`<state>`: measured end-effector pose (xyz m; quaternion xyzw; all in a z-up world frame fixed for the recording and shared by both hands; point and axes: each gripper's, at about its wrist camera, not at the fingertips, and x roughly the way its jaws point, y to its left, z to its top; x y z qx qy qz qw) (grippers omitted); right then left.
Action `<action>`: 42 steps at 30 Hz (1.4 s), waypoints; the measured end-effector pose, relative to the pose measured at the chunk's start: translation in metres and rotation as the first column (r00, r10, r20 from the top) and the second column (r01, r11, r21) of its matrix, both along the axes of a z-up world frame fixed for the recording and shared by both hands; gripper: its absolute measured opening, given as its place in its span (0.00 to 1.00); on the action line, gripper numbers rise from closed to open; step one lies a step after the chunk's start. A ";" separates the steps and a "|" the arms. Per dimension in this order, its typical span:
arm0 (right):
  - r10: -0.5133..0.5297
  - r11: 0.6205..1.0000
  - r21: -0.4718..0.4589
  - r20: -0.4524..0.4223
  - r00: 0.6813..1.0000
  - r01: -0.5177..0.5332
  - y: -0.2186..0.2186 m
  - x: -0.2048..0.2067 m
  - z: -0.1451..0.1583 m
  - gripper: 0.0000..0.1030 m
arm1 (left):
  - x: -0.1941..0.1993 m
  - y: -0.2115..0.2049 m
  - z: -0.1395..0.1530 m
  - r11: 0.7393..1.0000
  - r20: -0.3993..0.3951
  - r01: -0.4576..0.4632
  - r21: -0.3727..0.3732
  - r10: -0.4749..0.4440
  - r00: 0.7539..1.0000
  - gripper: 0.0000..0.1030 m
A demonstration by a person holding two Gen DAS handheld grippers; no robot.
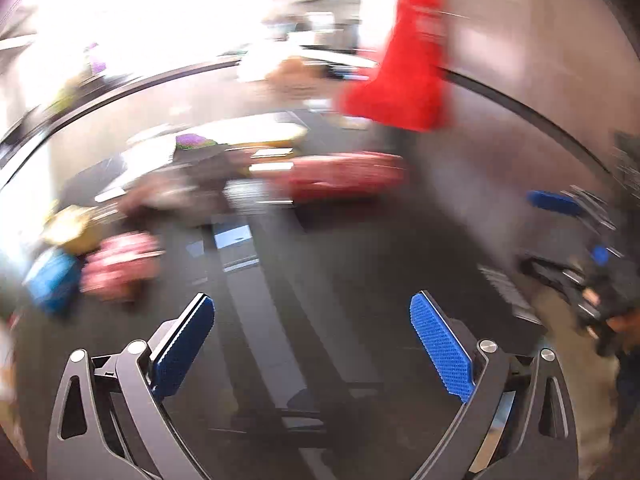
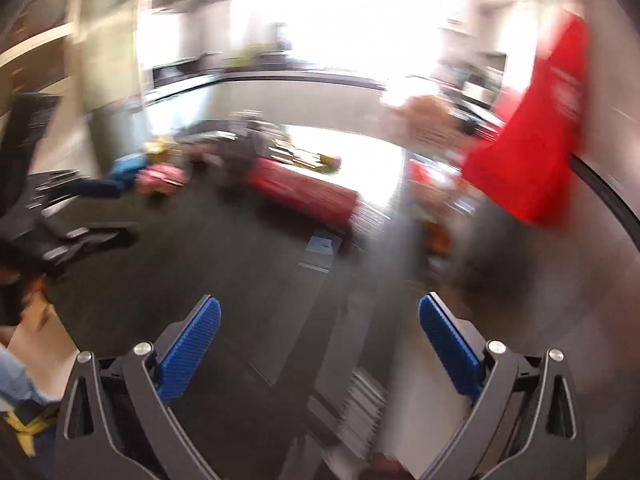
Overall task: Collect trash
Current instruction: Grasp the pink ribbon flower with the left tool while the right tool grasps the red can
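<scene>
Both views are heavily smeared. The left gripper and right gripper both have their blue-padded fingers spread wide, nothing between them. Blurred trash, a pink crumpled wrapper beside a blue packet, lies far left on the dark table; a red bag hangs beyond.

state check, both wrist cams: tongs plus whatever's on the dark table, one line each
left tongs: open, nothing between the pads
right tongs: open, nothing between the pads
red bag: hanging above the table's far side, blurred
long red item: lying flat on the dark table
pink item: on the table near its left edge, beside a blue item, too blurred to tell more
</scene>
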<state>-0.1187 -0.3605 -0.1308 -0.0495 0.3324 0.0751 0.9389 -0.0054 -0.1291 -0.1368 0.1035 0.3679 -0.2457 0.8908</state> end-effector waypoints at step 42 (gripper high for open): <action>0.369 0.748 -0.361 -0.473 0.800 -0.558 0.039 0.247 -0.063 0.87 | 0.136 0.115 -0.020 0.959 -0.064 -0.226 -0.171 0.219 0.974 0.18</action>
